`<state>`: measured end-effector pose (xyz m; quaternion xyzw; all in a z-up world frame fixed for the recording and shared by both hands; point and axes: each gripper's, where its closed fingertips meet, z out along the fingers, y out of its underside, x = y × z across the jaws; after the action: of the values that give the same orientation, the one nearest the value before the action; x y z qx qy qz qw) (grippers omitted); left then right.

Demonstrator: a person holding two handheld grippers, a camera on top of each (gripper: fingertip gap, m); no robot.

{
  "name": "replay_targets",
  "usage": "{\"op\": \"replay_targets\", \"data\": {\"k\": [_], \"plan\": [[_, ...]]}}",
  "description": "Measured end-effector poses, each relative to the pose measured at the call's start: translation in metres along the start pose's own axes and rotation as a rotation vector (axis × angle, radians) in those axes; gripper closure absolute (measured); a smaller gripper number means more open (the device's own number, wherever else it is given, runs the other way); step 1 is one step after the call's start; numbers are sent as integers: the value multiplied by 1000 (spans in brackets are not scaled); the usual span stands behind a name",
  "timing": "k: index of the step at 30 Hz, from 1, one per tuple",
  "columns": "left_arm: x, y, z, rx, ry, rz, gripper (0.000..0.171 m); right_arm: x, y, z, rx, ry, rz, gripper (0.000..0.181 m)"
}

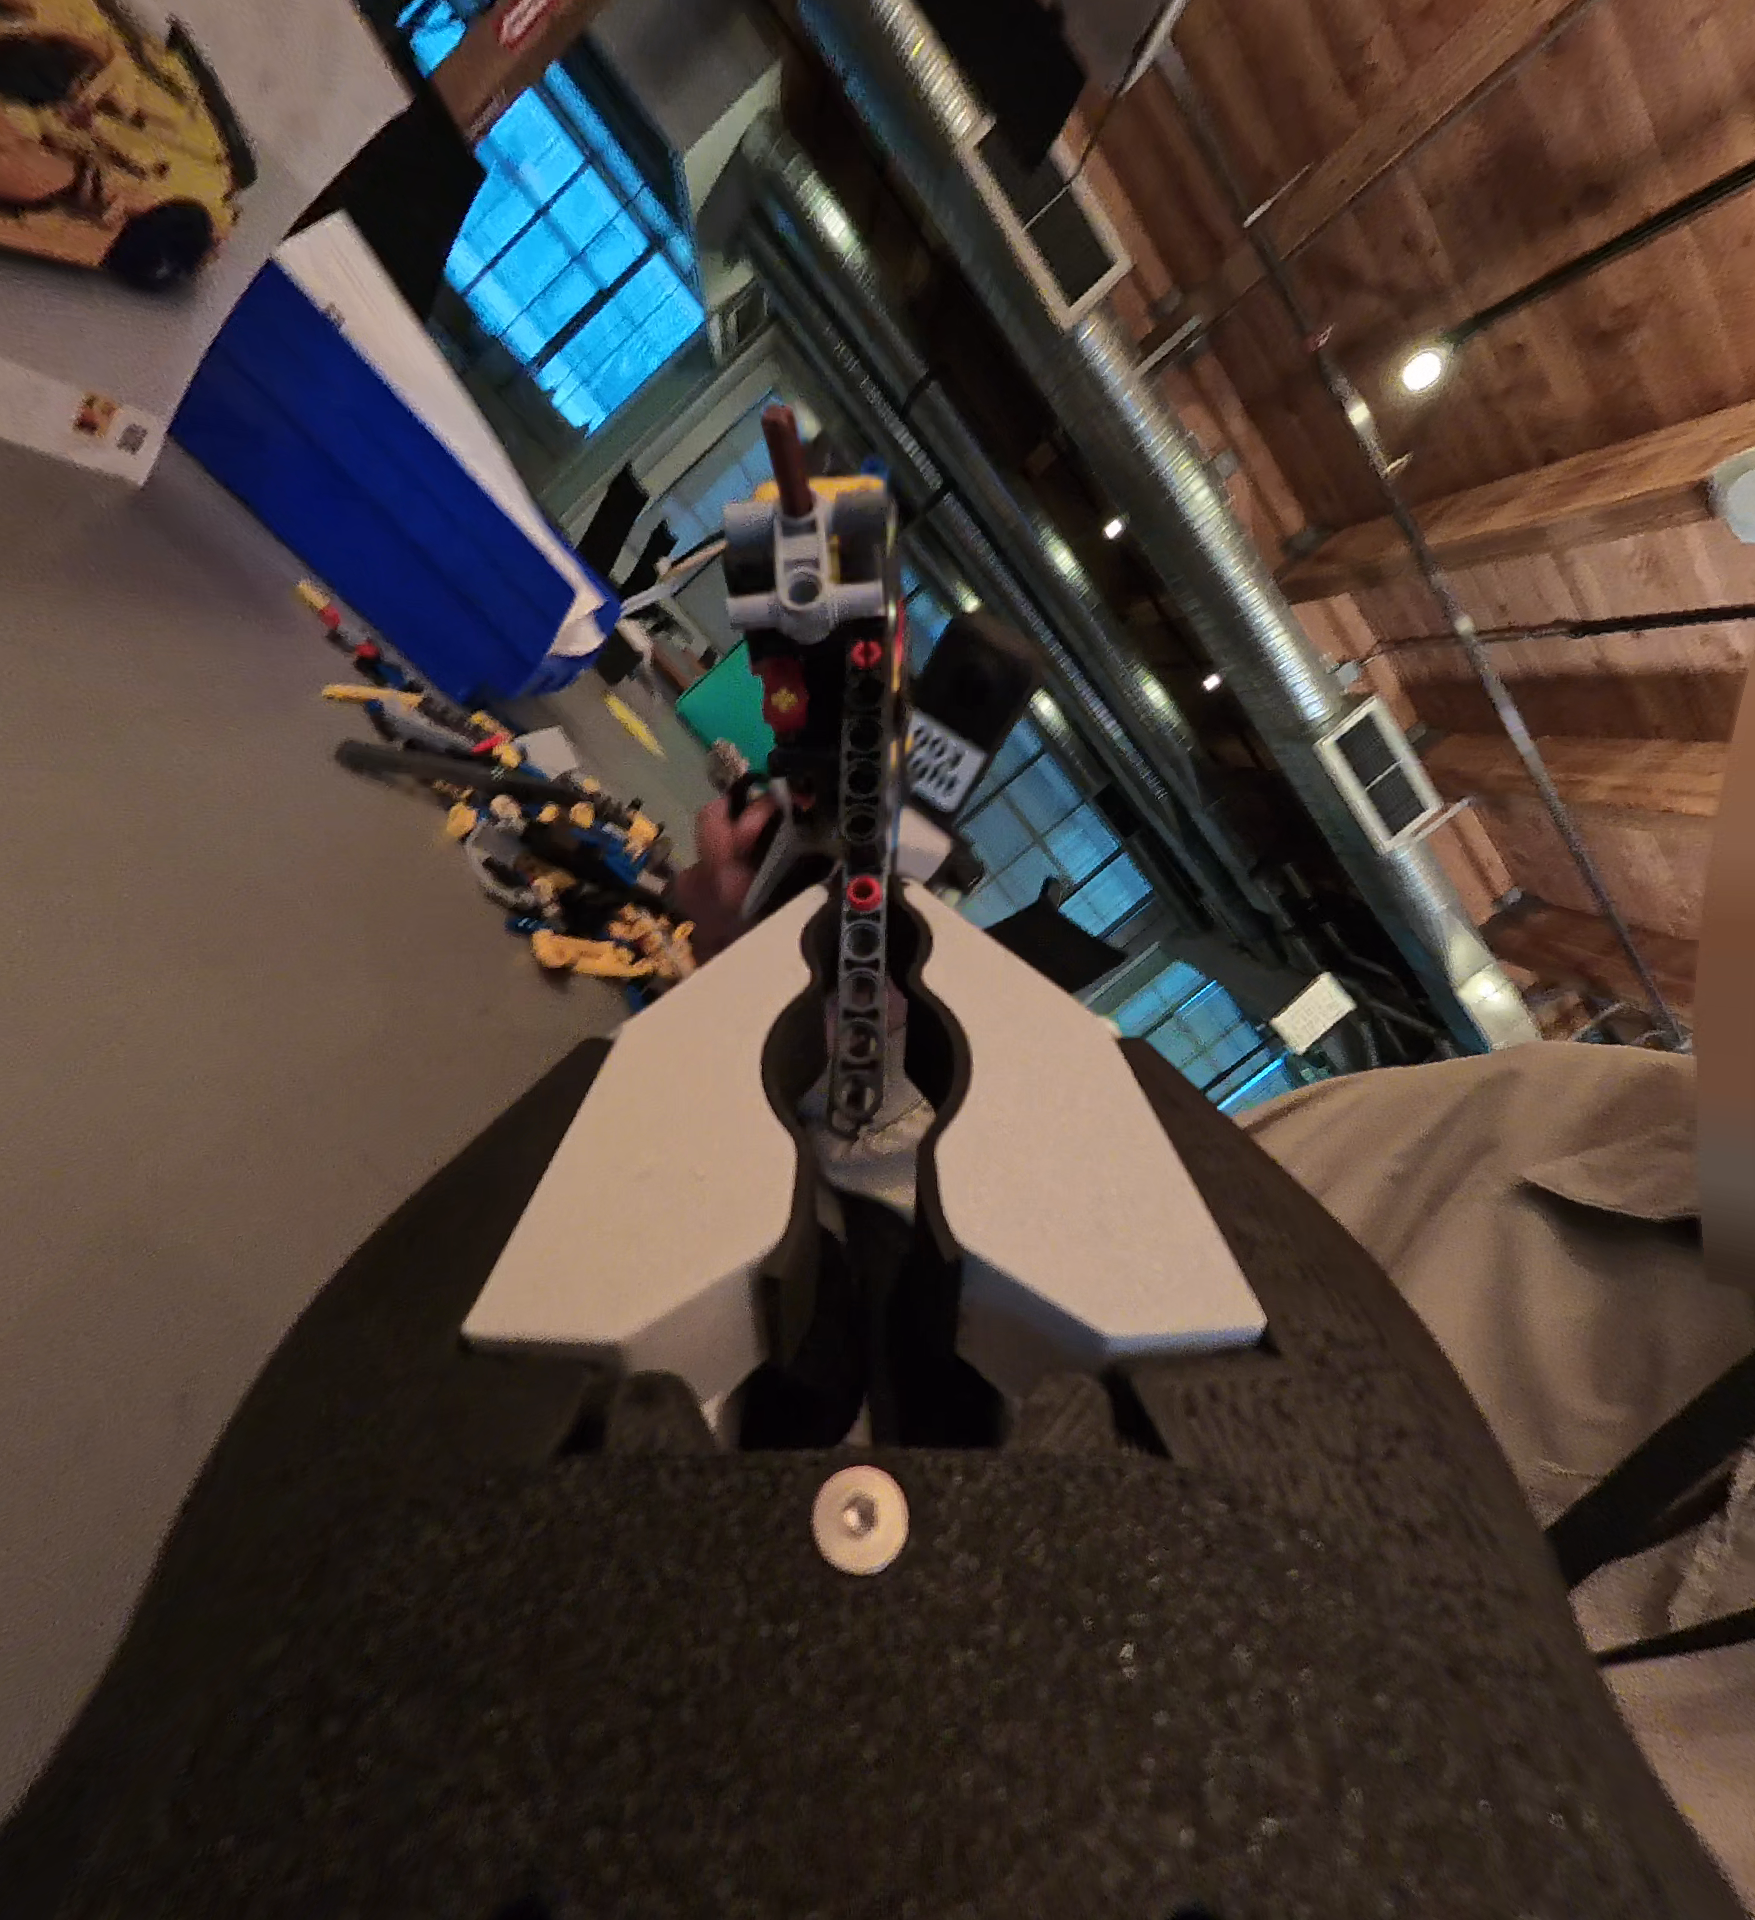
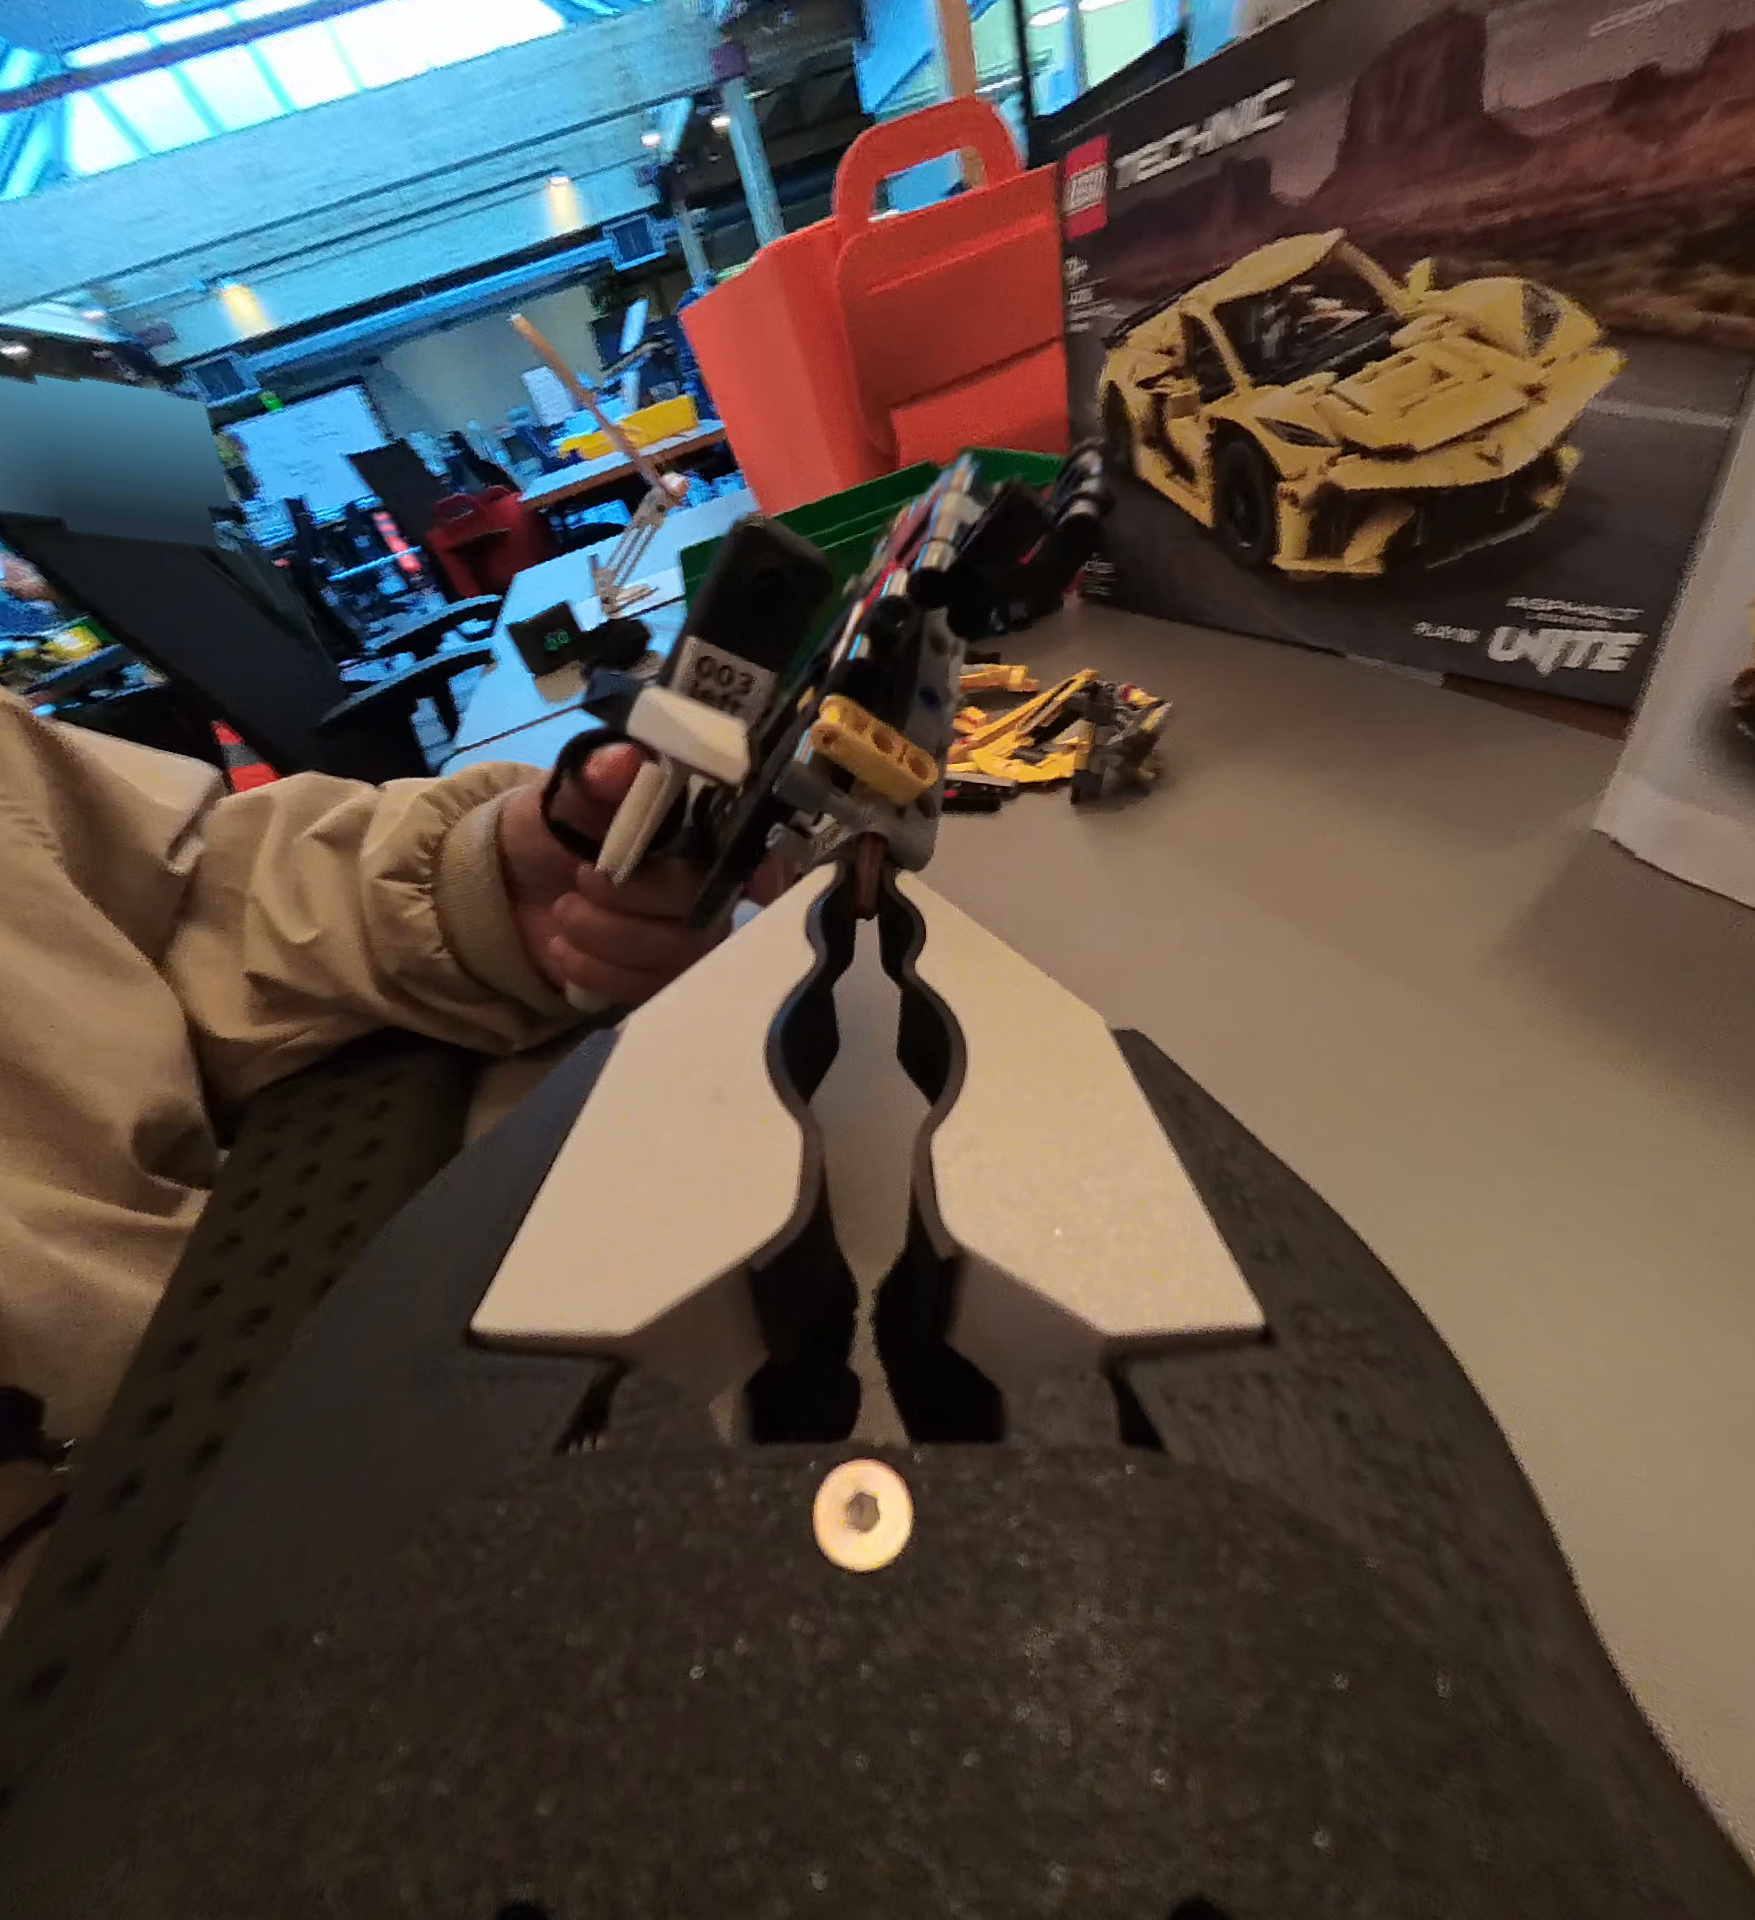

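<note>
Left gripper (image 1: 862,914) is clamping a black studless beam assembly (image 1: 857,790); right gripper (image 2: 865,894) is pinching its brown axle (image 2: 868,868) — loose yellow bricks (image 2: 1055,732) are lying on the grey table (image 2: 1372,1039) beyond.

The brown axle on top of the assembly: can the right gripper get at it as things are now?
Probably yes. The right gripper already has its tips around the brown axle, and nothing stands between them. The left gripper grips the black beam farther along the assembly.
</note>
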<state>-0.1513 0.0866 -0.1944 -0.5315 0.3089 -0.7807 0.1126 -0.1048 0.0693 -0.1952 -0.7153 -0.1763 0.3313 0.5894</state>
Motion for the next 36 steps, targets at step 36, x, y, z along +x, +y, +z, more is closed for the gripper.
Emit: {"op": "replay_targets", "data": {"k": [36], "plan": [[-21, 3, 17, 253, -167, -214, 165, 13, 14, 25, -331, 715, -908, 179]]}}
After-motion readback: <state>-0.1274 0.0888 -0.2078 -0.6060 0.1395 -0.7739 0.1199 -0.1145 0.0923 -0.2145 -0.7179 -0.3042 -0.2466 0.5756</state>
